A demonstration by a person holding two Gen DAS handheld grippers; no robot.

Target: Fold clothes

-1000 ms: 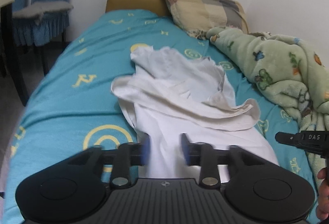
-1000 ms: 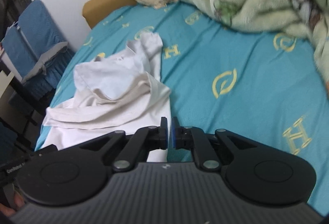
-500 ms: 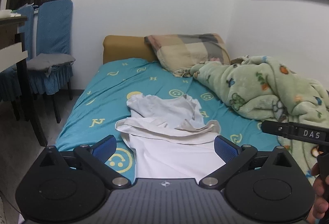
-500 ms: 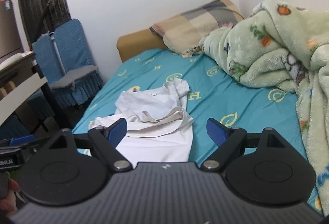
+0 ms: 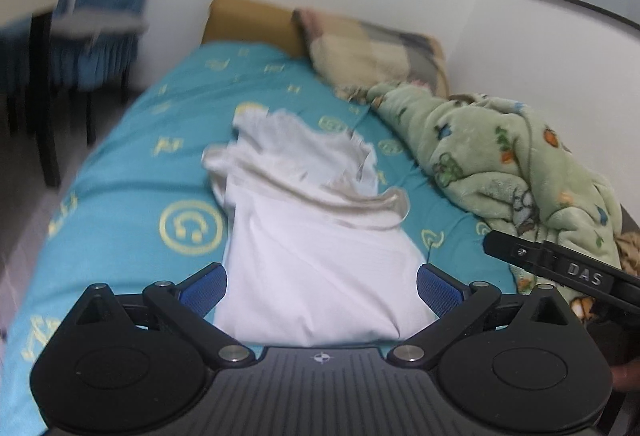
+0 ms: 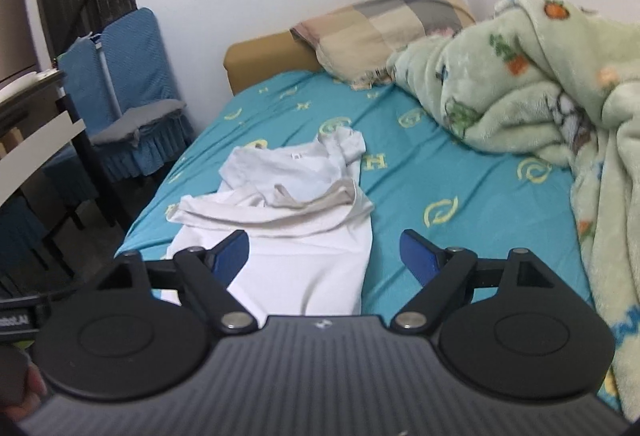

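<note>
A white shirt point(image 5: 280, 155) lies on the teal bed sheet point(image 5: 120, 195), its lower half spread flat toward me and its upper half bunched in loose folds. My left gripper point(image 5: 320, 276) hovers over the near hem, open wide, with nothing pinched between the blue pads point(image 5: 204, 286). In the right wrist view the shirt point(image 6: 288, 175) lies ahead and a little left. My right gripper point(image 6: 323, 240) stands open above the shirt's near right edge, its pads point(image 6: 418, 256) touching no cloth. The right gripper's black body point(image 5: 560, 268) shows at the left view's right edge.
A green patterned blanket point(image 6: 520, 95) is heaped along the bed's right side by the wall. A checked pillow point(image 6: 380, 19) leans on the tan headboard. Blue-covered chairs point(image 6: 128, 87) and a dark table point(image 6: 40, 123) stand left of the bed.
Both grippers went from nearly closed at the shirt's near hem to wide open, and both drew back and up from the shirt, which stays lying on the bed.
</note>
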